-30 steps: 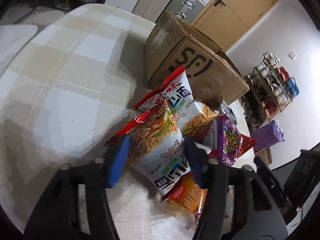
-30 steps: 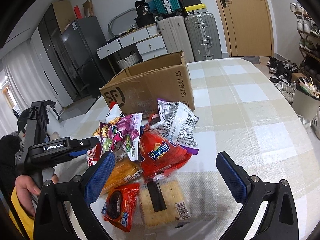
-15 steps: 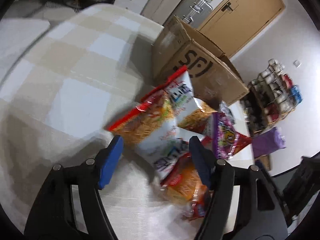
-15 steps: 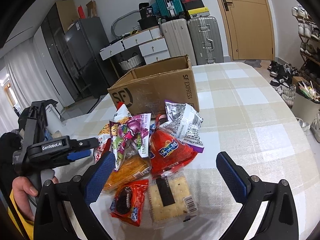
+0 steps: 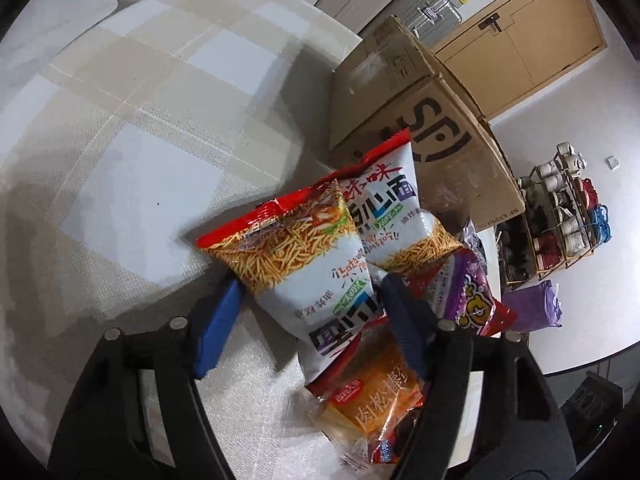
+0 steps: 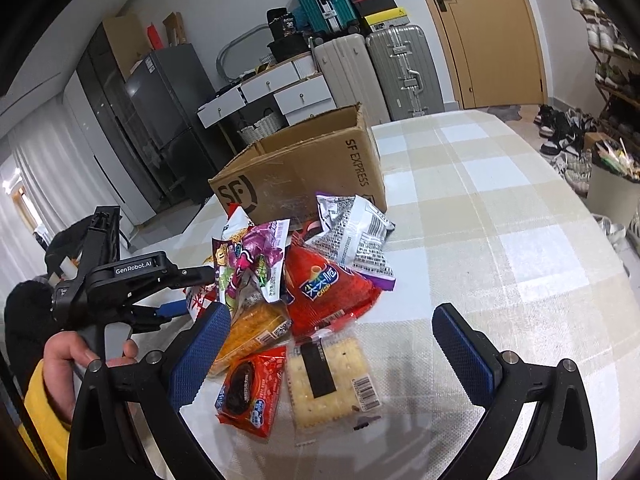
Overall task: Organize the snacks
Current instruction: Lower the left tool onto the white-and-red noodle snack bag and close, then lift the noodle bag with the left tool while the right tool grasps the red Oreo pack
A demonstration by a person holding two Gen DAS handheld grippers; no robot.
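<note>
Now, free room: your checked tablecloth (image 6: 500, 216) lies bare on the right of the right-wrist frame.
Snack pile (image 6: 304, 292): crinkly glossy packets, touching the cardboard box (image 6: 304, 168).
Left gripper (image 5: 308, 320): jaws closing, noodle bag (image 5: 304, 264) between, left pad apart.
Right gripper (image 6: 328, 344): wide apart, empty.

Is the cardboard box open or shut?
Open. In the right wrist view the cardboard box stands upright on the table with its top flaps up and inner wall showing. Contents cannot be seen.
</note>
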